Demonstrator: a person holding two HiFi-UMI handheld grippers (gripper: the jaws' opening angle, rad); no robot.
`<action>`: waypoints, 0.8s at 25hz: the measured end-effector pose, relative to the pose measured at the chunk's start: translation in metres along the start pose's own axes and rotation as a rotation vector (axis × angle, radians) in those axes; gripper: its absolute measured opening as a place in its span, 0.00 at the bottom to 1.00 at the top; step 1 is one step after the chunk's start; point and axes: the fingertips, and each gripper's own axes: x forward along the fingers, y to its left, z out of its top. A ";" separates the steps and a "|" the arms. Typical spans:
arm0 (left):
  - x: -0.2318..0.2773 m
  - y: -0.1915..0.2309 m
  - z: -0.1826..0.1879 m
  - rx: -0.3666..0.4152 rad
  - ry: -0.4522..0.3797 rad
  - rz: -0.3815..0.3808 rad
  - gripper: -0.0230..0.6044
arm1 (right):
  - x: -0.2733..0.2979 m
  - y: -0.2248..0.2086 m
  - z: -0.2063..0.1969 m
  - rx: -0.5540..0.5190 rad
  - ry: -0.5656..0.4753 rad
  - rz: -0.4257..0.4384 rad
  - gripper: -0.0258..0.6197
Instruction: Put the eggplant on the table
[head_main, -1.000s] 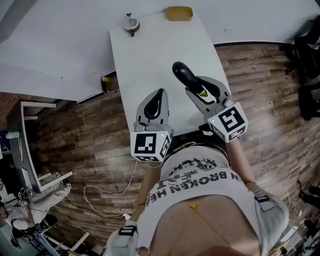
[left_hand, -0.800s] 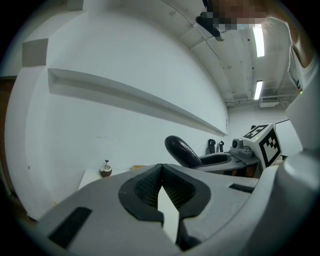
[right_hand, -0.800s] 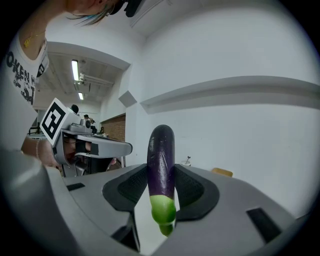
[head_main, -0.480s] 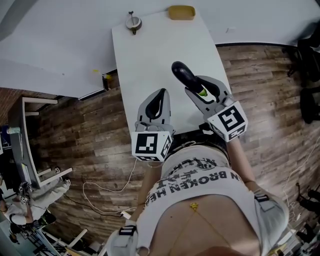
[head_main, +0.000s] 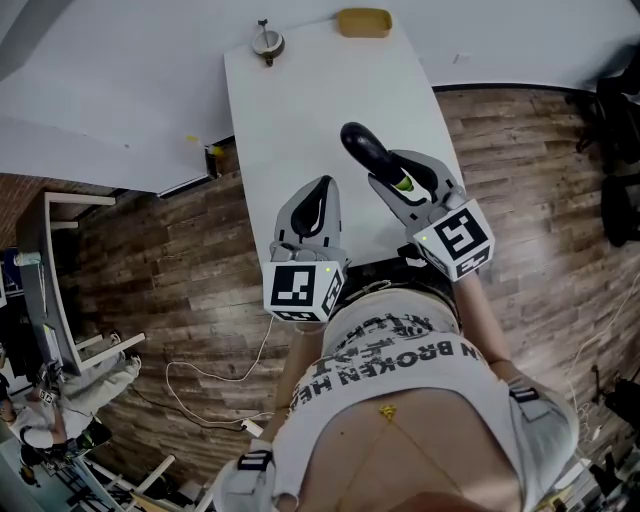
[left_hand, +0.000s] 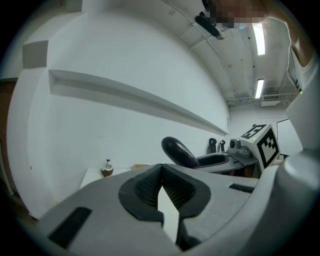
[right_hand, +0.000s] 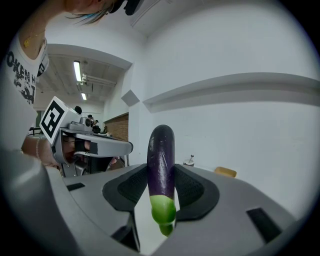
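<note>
A dark purple eggplant with a green stem end sticks out forward from my right gripper, above the near part of the white table. The right gripper view shows its pads pressed on both sides of the eggplant, with the stem end nearest the camera. My left gripper hovers over the table's near edge, to the left of the right one, shut with nothing in it. From the left gripper view the eggplant shows to the right, beyond the closed fingertips.
A small round bowl with a stick and a flat yellow object sit at the table's far end. Wooden floor surrounds the table, with a white cable at the left and a metal rack further left.
</note>
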 end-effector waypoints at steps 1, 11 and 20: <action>0.000 0.000 0.000 -0.002 0.001 -0.001 0.03 | 0.001 0.000 0.000 0.000 0.002 0.001 0.30; 0.001 0.003 -0.005 -0.012 0.013 -0.008 0.03 | 0.011 0.002 -0.009 -0.014 0.038 0.015 0.30; 0.000 0.007 -0.012 -0.025 0.032 0.004 0.03 | 0.025 0.004 -0.027 -0.023 0.085 0.046 0.30</action>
